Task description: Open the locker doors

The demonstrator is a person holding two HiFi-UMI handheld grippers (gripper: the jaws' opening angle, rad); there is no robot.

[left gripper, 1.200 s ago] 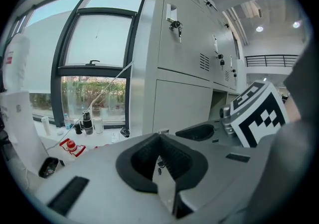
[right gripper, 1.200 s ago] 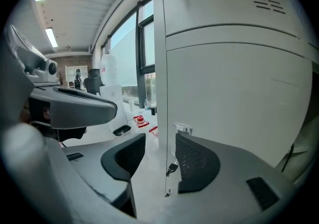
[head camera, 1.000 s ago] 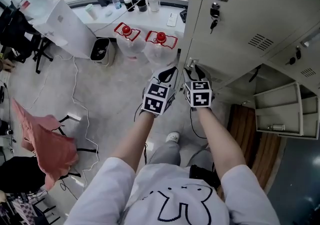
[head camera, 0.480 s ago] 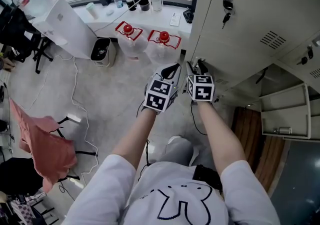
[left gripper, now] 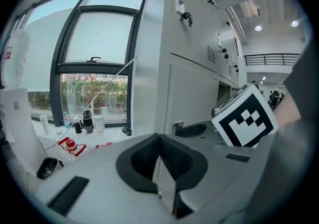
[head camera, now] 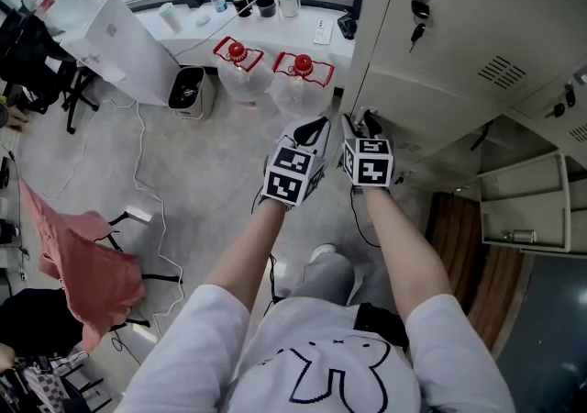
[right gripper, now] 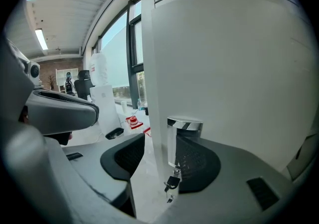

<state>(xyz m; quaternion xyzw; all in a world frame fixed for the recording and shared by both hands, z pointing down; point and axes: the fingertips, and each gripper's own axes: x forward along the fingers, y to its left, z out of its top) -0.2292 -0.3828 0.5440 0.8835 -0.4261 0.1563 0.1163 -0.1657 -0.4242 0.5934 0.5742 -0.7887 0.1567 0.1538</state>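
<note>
Grey lockers (head camera: 477,26) fill your right side. Your right hand-held gripper (right gripper: 162,149) stands open around a door's chrome handle (right gripper: 183,126), while your left hand-held gripper (left gripper: 159,141) is closed and empty. Likely next: clamp the handle and pull.

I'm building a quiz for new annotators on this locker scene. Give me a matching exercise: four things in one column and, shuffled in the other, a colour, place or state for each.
Things
1. jug caps
2. cloth
3. chrome handle
4. upper door's keys

Descriptions
a. dangling from a lock
b. between the right gripper's open jaws
c. red
d. pink

Pairs: 1-c, 2-d, 3-b, 4-a
</note>
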